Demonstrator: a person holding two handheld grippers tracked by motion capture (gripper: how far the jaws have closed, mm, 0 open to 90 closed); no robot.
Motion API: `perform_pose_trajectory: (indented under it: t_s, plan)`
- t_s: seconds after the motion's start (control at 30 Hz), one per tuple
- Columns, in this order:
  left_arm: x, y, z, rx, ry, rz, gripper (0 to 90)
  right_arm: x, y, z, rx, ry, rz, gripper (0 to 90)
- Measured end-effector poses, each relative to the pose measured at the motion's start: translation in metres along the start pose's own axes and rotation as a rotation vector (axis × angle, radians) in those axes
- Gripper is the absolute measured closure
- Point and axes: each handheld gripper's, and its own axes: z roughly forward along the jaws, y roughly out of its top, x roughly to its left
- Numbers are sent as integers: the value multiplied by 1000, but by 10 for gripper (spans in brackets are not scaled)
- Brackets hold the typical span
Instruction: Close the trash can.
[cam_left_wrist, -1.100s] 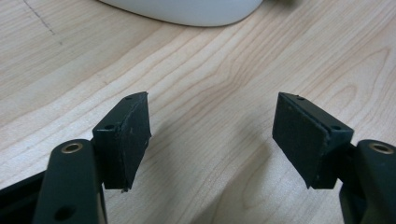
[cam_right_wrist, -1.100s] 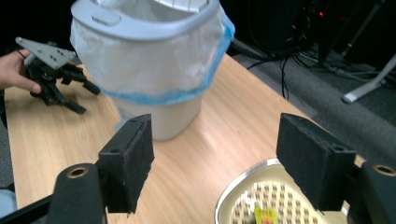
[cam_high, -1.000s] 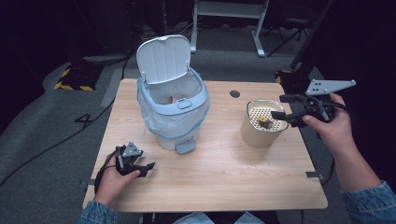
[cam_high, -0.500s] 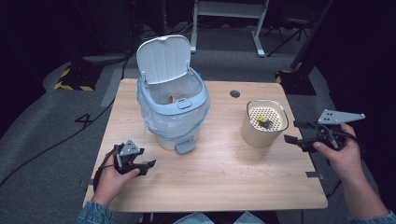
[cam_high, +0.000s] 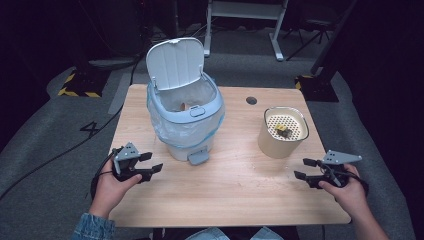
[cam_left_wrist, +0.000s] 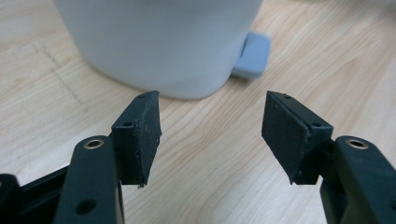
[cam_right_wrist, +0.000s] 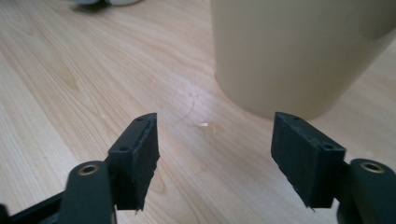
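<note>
A light blue pedal bin with its lid up and a clear liner stands mid-table; something small and orange lies inside. Its white base and blue pedal rise just beyond my left gripper, which is open and empty. In the high view that left gripper rests low at the table's front left. A cream canister with a perforated insert holds a small dark and yellow item. My right gripper sits open and empty at the front right, with the canister's wall just ahead of it.
The wooden table has a round cable hole at the back. Dark floor, cables and a white desk frame lie beyond the far edge. Bare wood stretches between the two grippers along the front.
My right gripper has come away from the canister's rim, moving down and toward the front right of the table. The left gripper has stayed put.
</note>
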Motion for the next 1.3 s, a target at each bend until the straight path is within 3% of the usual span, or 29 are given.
perform_pose_trajectory:
  t_s: [0.27, 0.37, 0.6, 0.63, 0.8, 0.87, 1.03, 1.1, 1.27, 1.3]
  plan:
    - [5, 26, -22, -48, -1, 10, 380, 5, -34, 30, 39, 19, 45, 291]
    - [9, 44, -35, -95, 3, 2, 383, 7, -39, 34, 33, 8, 37, 291]
    - [16, 69, -46, -125, 32, 22, 379, 10, -41, 34, 61, -44, -14, 279]
    - [20, 78, -50, -132, 46, 24, 379, 10, -41, 34, 63, -50, -13, 272]
    - [25, 95, -58, -163, 56, 25, 384, 10, -41, 34, 66, -49, -10, 258]
    - [29, 110, -63, -188, 63, 47, 388, 10, -41, 34, 65, -50, -12, 258]
    - [35, 130, -69, -234, 40, 61, 392, 10, -41, 34, 66, -50, -10, 258]
    - [42, 146, -72, -242, 65, 92, 390, 10, -41, 34, 66, -50, -10, 257]
    - [54, 162, -72, -275, 62, 94, 395, 10, -41, 34, 65, -51, -11, 258]
    - [59, 170, -71, -271, 55, 111, 407, 10, -41, 34, 65, -51, -10, 258]
